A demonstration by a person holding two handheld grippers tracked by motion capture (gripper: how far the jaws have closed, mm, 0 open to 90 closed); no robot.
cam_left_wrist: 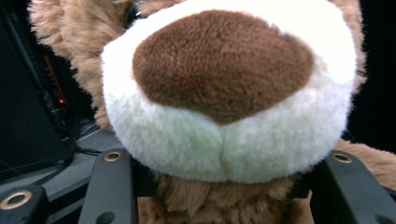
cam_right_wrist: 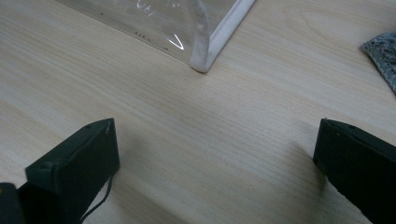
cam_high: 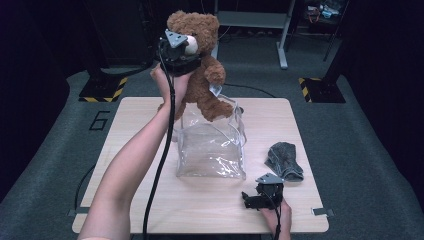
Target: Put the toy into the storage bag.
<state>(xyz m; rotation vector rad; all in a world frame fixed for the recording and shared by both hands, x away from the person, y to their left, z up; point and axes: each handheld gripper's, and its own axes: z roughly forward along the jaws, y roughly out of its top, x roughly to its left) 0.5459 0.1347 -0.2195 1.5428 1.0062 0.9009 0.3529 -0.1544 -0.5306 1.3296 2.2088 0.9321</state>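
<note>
Nearest, right tool [cam_high: 251, 200] resting wide open and unladen on tabletop [cam_high: 150, 115]. Left tool [cam_high: 186, 61] clamped on teddy bear [cam_high: 200, 75], aloft over clear bag [cam_high: 212, 145]. Probably next: lowering into bag's mouth.

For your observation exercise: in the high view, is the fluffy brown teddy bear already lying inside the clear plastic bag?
No, the fluffy brown teddy bear is held up above the clear plastic bag by the left hand-held gripper, not lying inside.

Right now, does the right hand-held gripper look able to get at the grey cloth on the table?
Probably yes. The right hand-held gripper rests open on the table, the grey cloth lies just beyond it, and bare wood lies between; the clear bag stands off to the side.
</note>
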